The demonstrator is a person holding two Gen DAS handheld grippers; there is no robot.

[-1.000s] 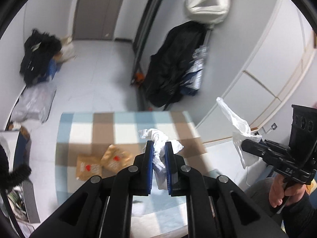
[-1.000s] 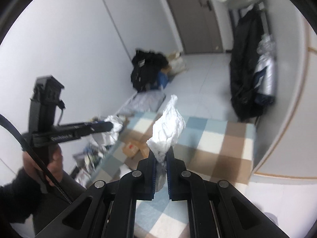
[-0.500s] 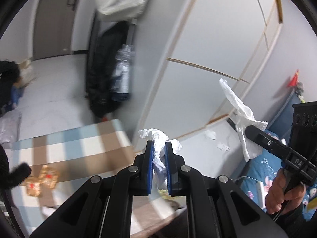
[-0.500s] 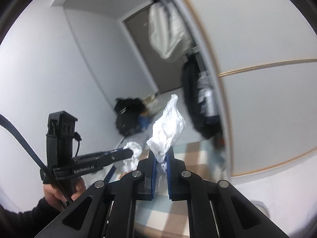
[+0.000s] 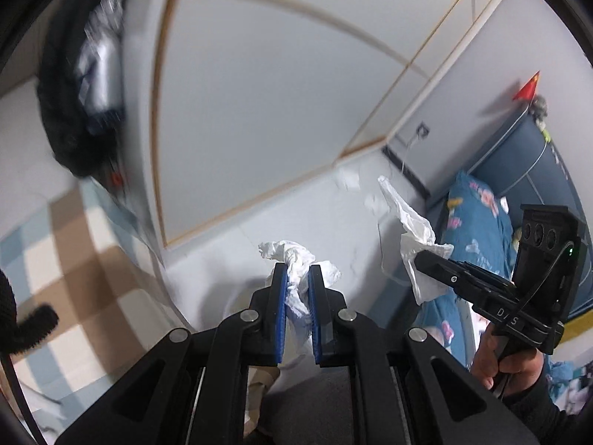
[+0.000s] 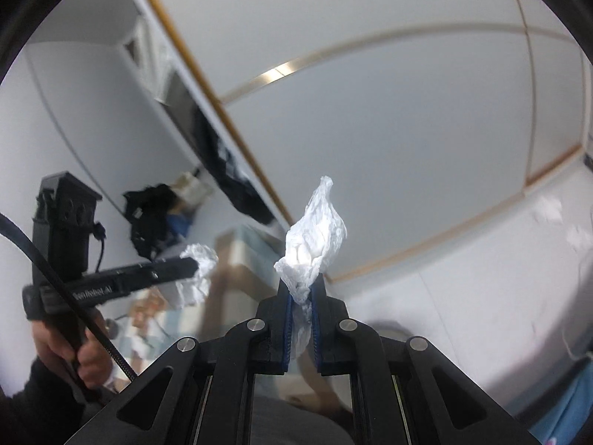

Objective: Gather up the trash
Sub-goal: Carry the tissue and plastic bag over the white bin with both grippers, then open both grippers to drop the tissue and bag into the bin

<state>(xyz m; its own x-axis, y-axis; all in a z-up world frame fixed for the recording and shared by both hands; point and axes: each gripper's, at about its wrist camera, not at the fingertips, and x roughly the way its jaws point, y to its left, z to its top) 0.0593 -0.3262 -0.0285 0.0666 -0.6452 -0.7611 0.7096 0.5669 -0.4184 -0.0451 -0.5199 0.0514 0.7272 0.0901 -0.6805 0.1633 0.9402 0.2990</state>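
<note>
My left gripper [image 5: 296,272] is shut on a crumpled white tissue [image 5: 292,256] that sticks out above its blue pads. In the same view, to the right, a hand holds my right gripper [image 5: 420,259], which pinches a longer white tissue [image 5: 407,222]. In the right wrist view, my right gripper [image 6: 301,291] is shut on that tissue [image 6: 315,230], which stands up like a flame. The left gripper [image 6: 191,265] shows at the left with its tissue wad [image 6: 202,256]. Both are held in the air above the floor.
White wardrobe doors [image 5: 259,92] with gold trim fill the background. A checkered rug [image 5: 85,278] lies at the left, and a black coat [image 5: 74,111] hangs beyond it. A bed with blue floral bedding [image 5: 481,215] is on the right. Small white scraps [image 5: 348,180] lie on the pale floor.
Both views have swung away from the rug and the doorway toward the wardrobe doors and the bed. Each gripper has kept its tissue, and the jaws have not moved.
</note>
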